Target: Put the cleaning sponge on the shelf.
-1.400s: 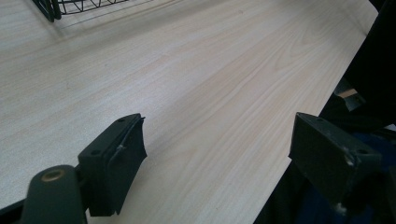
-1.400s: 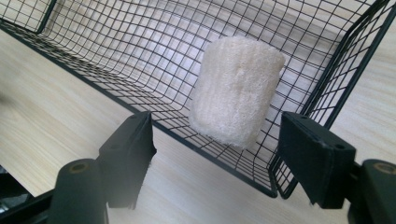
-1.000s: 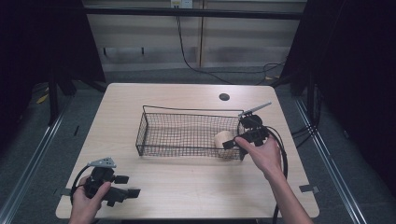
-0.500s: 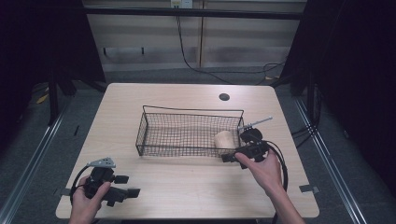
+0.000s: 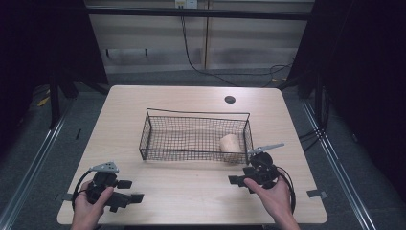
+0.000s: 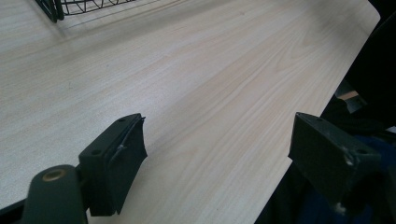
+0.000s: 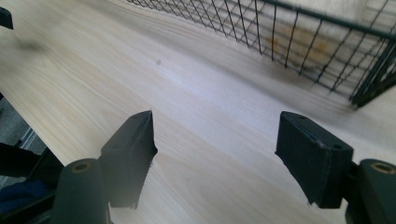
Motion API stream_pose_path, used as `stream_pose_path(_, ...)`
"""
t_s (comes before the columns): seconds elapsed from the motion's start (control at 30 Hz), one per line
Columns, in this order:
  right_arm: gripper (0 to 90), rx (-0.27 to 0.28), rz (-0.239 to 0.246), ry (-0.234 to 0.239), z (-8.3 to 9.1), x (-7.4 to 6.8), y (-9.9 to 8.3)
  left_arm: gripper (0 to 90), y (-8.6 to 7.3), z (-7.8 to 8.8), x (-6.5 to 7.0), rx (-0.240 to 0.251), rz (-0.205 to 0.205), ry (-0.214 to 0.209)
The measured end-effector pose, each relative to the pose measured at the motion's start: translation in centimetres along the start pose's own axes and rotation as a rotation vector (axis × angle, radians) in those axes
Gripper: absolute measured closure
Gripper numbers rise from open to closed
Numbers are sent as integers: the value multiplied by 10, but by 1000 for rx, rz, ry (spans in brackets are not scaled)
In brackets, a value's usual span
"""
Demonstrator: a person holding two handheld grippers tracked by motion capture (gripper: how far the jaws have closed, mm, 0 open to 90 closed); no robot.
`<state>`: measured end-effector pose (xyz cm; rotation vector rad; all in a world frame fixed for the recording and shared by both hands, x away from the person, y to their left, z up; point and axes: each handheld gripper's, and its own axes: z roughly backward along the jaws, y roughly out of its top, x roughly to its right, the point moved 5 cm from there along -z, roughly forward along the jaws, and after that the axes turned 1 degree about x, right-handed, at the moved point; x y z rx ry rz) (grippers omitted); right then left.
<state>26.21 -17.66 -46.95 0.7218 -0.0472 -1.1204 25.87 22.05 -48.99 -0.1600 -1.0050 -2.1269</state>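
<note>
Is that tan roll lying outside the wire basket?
No, the tan roll lies inside the wire basket, at its right end.

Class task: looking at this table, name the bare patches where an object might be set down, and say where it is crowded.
Free: the table strip between left gripper and right gripper; also left of the wire basket. Crowded: the basket's right end, holding a tan roll.

Pale wood grain, black wire, matt black jaws

The table [image 5: 191, 191] carried a light wood-look top, smooth with a soft sheen, grain streaks plain at the centre of both gripper views. The basket [image 5: 191, 139] was thin black wire mesh (coated, it seemed). The roll [image 5: 230, 143] inside looked matt beige. Right gripper [image 7: 215, 140] and left gripper [image 6: 217, 149] showed dull black pads, scuffed at the edges.
</note>
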Motion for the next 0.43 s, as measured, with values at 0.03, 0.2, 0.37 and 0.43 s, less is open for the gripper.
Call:
stream_pose_path(0.03, 281, 0, 0, 0, 0, 0, 0, 181, 0, -1, 0, 6, 2, 3)
stream_pose_path(0.2, 280, 19, -8, -13, -1, 5, -15, 181, 0, -2, 0, 3, 6, 5)
stream_pose_path(0.37, 279, 36, -19, -19, -1, 10, -23, 181, 0, -1, 1, -2, 3, -1)
stream_pose_path(0.43, 270, 48, -9, -23, -1, 11, -23, 181, 0, -1, 1, -2, 3, -2)
